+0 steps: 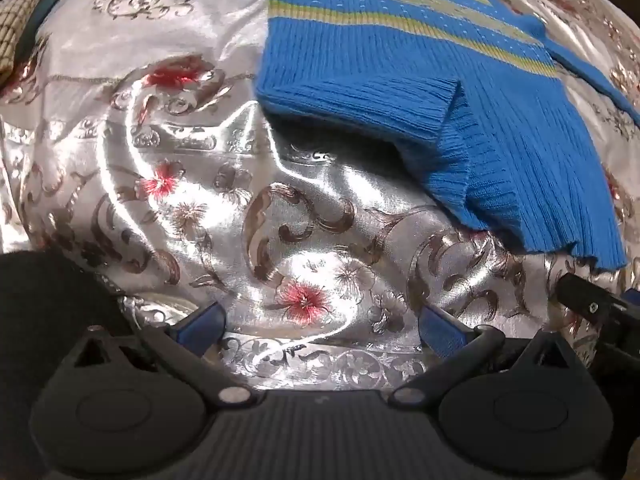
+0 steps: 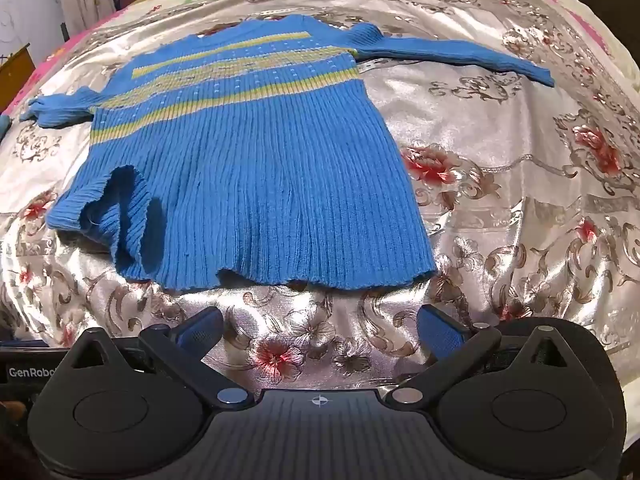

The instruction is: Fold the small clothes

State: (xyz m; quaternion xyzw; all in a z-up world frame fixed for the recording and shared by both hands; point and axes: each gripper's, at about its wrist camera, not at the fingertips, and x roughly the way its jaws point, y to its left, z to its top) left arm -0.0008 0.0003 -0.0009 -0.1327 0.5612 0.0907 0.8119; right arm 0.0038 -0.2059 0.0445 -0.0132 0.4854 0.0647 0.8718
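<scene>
A small blue ribbed sweater (image 2: 248, 184) with yellow-green stripes lies spread on a shiny floral bedspread (image 2: 500, 208). Its right sleeve (image 2: 460, 56) stretches out flat, its left sleeve (image 2: 56, 108) is bunched, and its lower left hem corner (image 2: 124, 220) is turned over. My right gripper (image 2: 320, 332) is open and empty just short of the hem. My left gripper (image 1: 320, 328) is open and empty over the bedspread, left of the sweater (image 1: 400, 92), whose folded corner (image 1: 444, 148) lies ahead to the right.
The silver floral bedspread (image 1: 160, 160) is wrinkled in front of the left gripper. A checked cushion (image 1: 20, 40) sits at the far left. The other gripper's black tip (image 1: 588, 300) shows at the right edge. A pink cover edge (image 2: 560, 8) lies at the bed's far side.
</scene>
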